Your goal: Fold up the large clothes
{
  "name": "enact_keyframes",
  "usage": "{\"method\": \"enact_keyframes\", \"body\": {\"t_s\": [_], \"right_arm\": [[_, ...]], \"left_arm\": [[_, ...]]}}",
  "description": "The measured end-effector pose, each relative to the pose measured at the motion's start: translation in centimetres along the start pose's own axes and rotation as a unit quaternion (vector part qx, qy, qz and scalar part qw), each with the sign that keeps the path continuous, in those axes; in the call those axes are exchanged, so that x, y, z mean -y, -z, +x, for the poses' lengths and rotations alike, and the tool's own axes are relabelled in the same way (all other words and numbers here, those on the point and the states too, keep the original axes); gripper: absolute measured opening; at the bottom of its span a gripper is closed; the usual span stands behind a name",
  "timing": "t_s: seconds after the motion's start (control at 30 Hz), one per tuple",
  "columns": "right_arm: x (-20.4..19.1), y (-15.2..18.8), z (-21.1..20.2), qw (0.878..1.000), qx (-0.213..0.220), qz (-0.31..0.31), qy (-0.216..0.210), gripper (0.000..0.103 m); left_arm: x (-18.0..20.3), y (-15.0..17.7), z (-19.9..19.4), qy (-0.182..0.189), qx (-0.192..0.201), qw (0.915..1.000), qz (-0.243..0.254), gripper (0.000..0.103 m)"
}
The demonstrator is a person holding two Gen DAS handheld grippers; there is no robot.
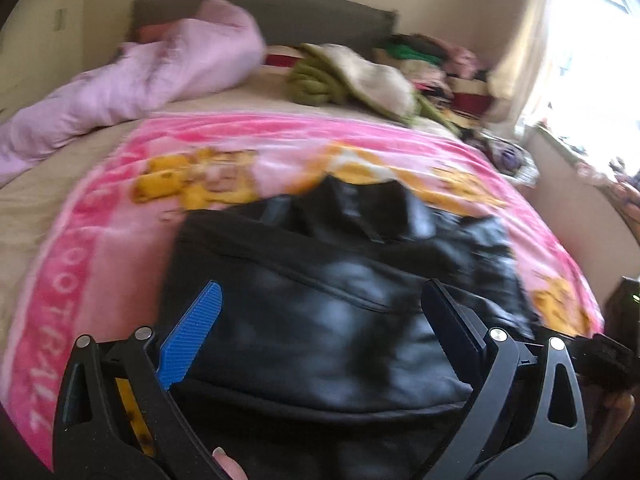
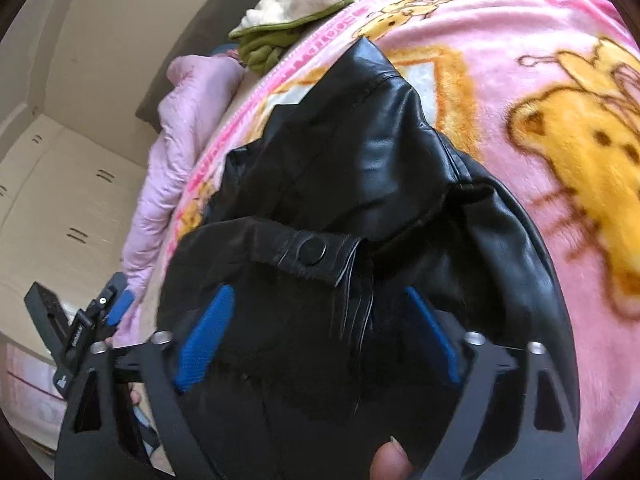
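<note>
A black leather jacket (image 1: 340, 280) lies bunched on a pink blanket (image 1: 120, 220) with yellow cartoon prints. My left gripper (image 1: 320, 308) is open, its blue fingers (image 1: 192, 336) spread wide over the near part of the jacket. In the right wrist view the jacket (image 2: 360, 184) fills the middle, with a snap-button tab (image 2: 312, 250) facing me. My right gripper (image 2: 320, 316) is open too, its fingers either side of the jacket's folds, close above the leather. The left gripper also shows in the right wrist view (image 2: 116, 308), at the lower left.
A crumpled lilac quilt (image 1: 140, 84) lies at the back left of the bed. A green and cream garment (image 1: 352, 76) and a heap of mixed clothes (image 1: 432, 60) sit at the back right. A bright window (image 1: 592, 40) is to the right. Cream wardrobe doors (image 2: 60, 200) stand left.
</note>
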State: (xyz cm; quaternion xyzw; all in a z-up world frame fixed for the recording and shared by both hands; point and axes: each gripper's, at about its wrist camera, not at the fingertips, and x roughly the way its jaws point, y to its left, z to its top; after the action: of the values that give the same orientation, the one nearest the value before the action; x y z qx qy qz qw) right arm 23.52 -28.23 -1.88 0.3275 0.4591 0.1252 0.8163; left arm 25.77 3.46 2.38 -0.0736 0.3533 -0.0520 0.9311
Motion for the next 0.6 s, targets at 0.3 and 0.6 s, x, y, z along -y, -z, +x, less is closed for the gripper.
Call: {"method": "enact_keyframes", "body": {"t_s": [0.3, 0.6], "right_arm": [[-4.3, -1.4, -0.3, 0.994, 0.036, -0.100, 0.006, 0.010], [-8.0, -4.0, -3.8, 0.971, 0.100, -0.218, 0.008, 0.010]], "left_arm": [[-8.3, -0.4, -0.9, -0.028, 0.015, 0.9915, -0.126, 0.093], [-7.1, -0.7, 0.4, -0.019, 0.006, 0.9932, -0.115, 0.092]]}}
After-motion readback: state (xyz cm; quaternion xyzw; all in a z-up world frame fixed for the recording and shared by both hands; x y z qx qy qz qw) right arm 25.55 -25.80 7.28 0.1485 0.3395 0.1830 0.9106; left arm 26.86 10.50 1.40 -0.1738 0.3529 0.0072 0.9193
